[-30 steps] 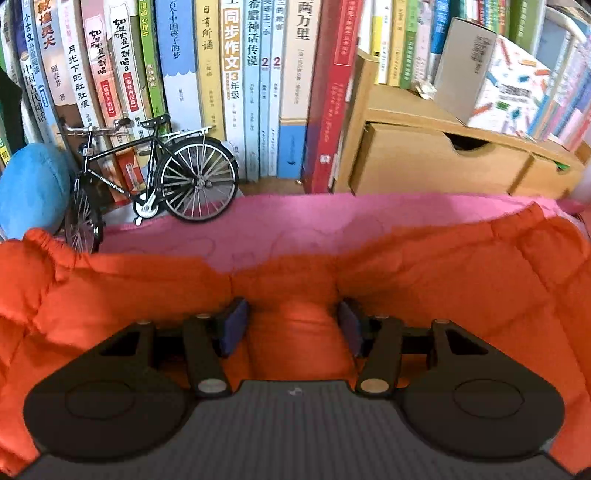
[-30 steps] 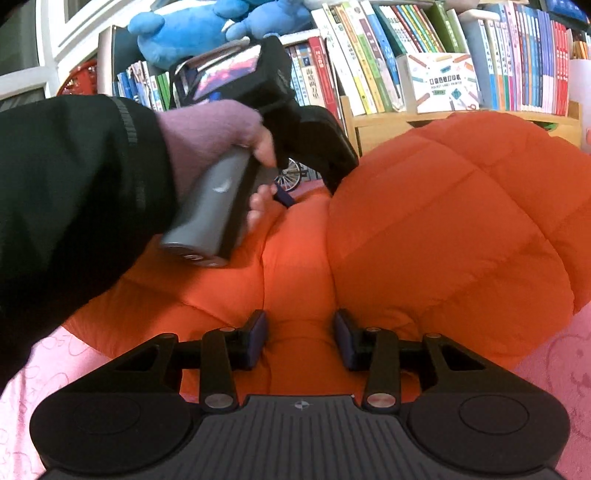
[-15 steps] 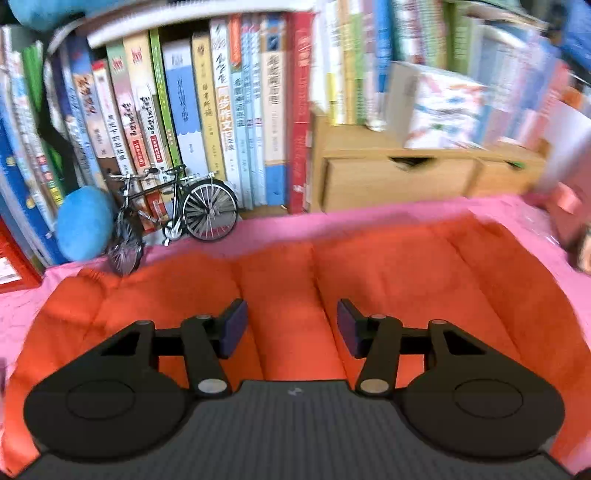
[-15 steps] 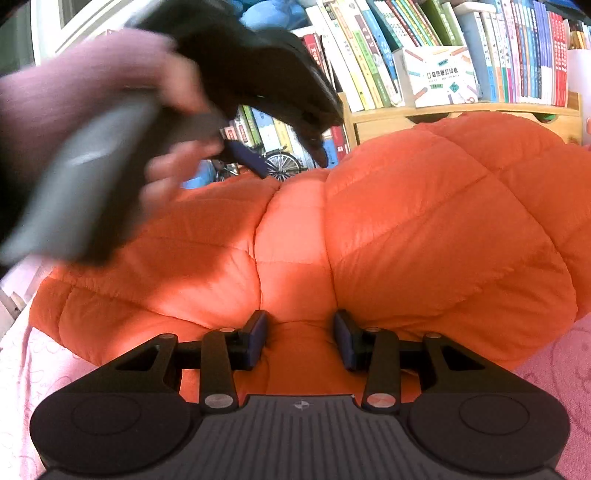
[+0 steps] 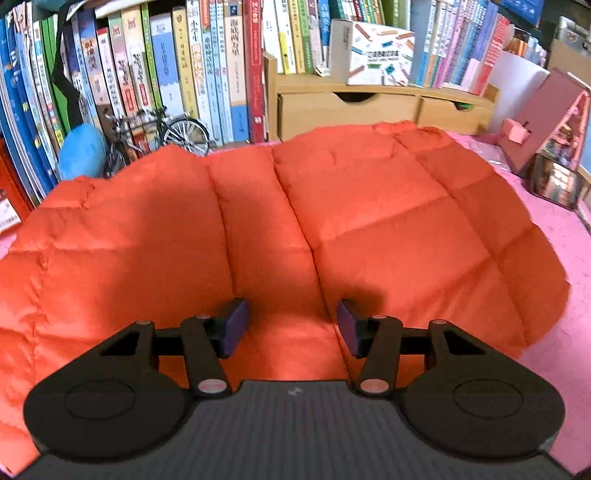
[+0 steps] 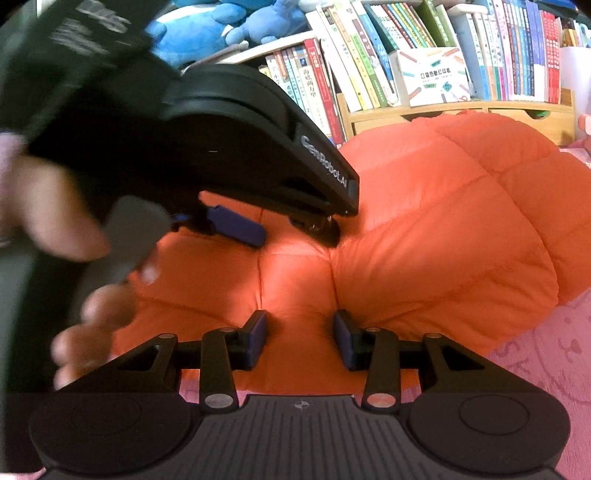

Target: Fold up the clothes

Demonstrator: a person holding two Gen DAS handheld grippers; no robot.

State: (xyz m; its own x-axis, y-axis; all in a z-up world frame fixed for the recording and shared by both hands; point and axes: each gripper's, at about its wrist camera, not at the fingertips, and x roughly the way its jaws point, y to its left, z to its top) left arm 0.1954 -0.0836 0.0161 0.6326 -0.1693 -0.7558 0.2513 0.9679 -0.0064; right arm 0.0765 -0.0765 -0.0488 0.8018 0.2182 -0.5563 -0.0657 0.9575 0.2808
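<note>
Now we see the orange puffer jacket (image 5: pixel 369 221) spread across the middle of the frame on the pink bench (image 5: pixel 561 280). Our left gripper (image 5: pixel 288 326) jaws stand open above it; our right gripper (image 6: pixel 299 339) jaws pinch its lower edge.

A home study corner: crowded books (image 5: pixel 207 70) at twelve o'clock, a model bicycle (image 5: pixel 159 136) at ten, plush toys (image 6: pixel 207 33) above.

Your orange quilted puffer garment (image 5: pixel 369 221) lies spread, puffy and rumpled, across the pink worktop (image 5: pixel 561 266), far edge near the bookshelf.
</note>
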